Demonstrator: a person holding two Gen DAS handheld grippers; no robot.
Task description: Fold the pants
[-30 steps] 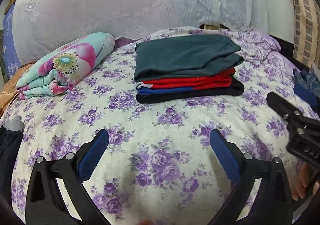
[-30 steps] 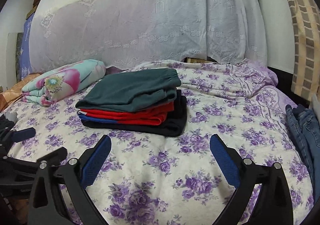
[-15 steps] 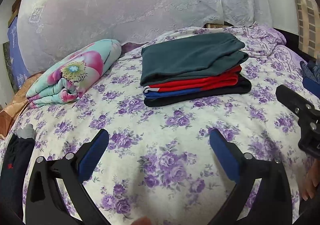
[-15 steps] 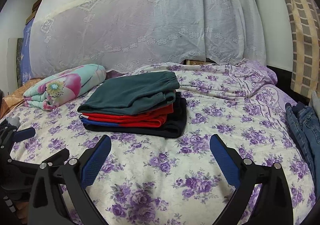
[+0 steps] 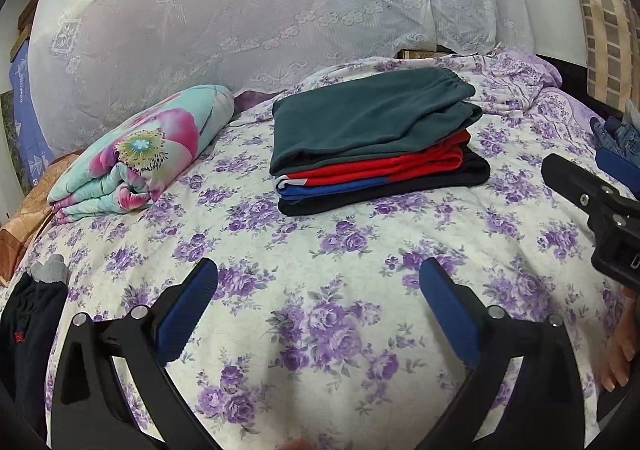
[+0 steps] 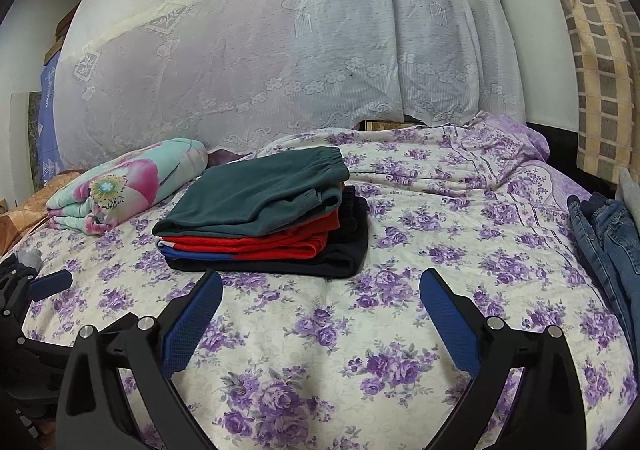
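I hold the left tongs (image 5: pixel 318 290) above the bed (image 5: pixel 340 314), spread wide with nothing between the blue pads. The right tongs (image 6: pixel 320 298) are likewise spread wide and empty, hovering over the same purple-flowered bedspread.

Folded pants stack (image 6: pixel 264 222): four garments, dark green on top, then red, then red-and-blue, black at the bottom. It sits on the bedspread ahead of both tongs, apart from them, toward the far side of the bed. The green pair's elastic waistband faces the lace curtain (image 6: pixel 280 50).

Floral quilt (image 5: pixel 140 154): folded and lying to the left of the stack, near it but not touching.

Blue jeans (image 6: pixel 604 234): lying unfolded at the right edge of the bed, well apart from the stack. In the left wrist view only a small part of them shows behind the right tool's body.

Dark garment (image 5: pixel 28 330): at the left edge of the bed, with a grey piece (image 5: pixel 50 268) lying against its upper end. I cannot tell what kind of garment either is.

A person's fingers (image 5: pixel 620 354) show at the lower right of the left wrist view, under the right tool.
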